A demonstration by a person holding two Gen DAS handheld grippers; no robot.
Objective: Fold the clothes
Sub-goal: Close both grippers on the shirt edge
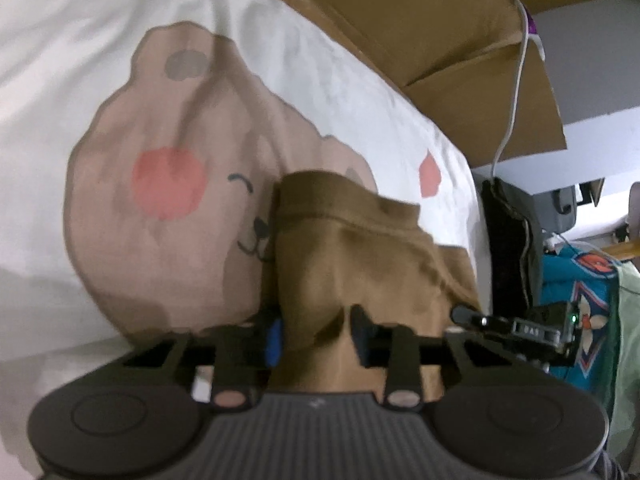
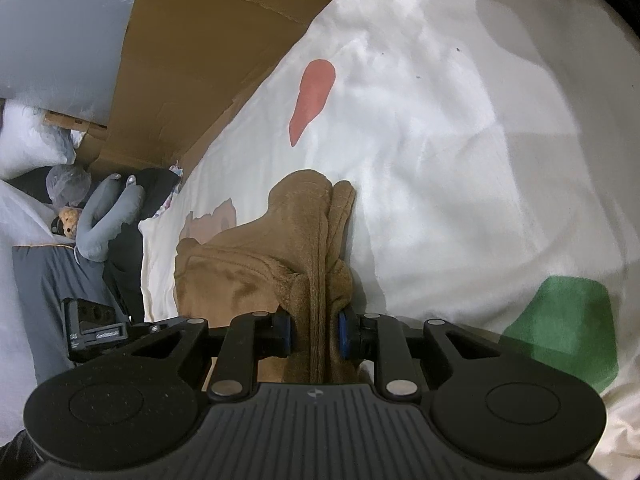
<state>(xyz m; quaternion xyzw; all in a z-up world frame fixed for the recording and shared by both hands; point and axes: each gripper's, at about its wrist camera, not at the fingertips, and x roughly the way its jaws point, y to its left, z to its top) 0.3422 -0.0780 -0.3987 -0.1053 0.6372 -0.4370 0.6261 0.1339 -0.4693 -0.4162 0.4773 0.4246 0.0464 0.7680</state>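
A brown garment (image 1: 352,248) hangs bunched between both grippers above a white bedsheet (image 1: 80,40) printed with a bear. My left gripper (image 1: 318,334) is shut on one bunched end of the brown garment; the cloth covers much of its fingers. In the right wrist view my right gripper (image 2: 314,332) is shut on a folded edge of the same brown garment (image 2: 256,264), its blue pads (image 2: 343,334) pressing the cloth from both sides. The right gripper also shows at the right edge of the left wrist view (image 1: 520,328).
Flattened cardboard (image 1: 420,20) lines the far side of the bed. A white cable (image 1: 516,92) hangs beside it. A teal patterned cloth (image 1: 580,292) lies at the right. In the right wrist view, a grey plush toy (image 2: 104,216), pillows (image 2: 28,140) and cardboard (image 2: 192,64) sit at the left.
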